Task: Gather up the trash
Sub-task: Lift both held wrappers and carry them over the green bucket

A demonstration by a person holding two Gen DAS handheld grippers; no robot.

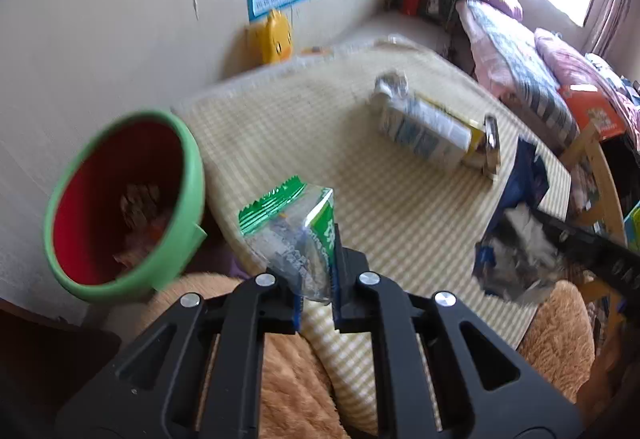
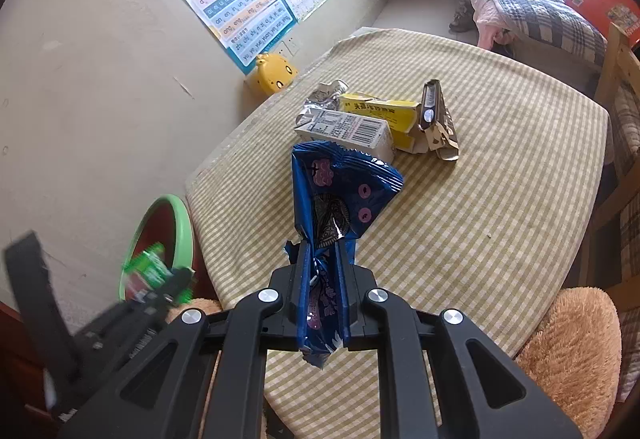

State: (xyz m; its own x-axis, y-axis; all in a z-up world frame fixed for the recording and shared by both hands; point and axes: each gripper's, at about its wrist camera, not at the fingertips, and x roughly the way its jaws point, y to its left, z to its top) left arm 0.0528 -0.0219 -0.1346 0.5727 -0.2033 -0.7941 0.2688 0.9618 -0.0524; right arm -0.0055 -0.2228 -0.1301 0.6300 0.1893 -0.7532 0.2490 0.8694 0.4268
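Note:
My left gripper is shut on a green and clear wrapper, held above the table's near left edge, just right of the green bin with a red inside and some trash at its bottom. In the right wrist view that gripper shows blurred over the bin. My right gripper is shut on a blue cookie wrapper, held above the table; it also shows in the left wrist view. Crushed cartons lie mid-table.
The checked tablecloth table stands against the wall. A yellow duck toy sits at its far edge. A furry brown cushion is near me. A bed and a wooden chair are at the right.

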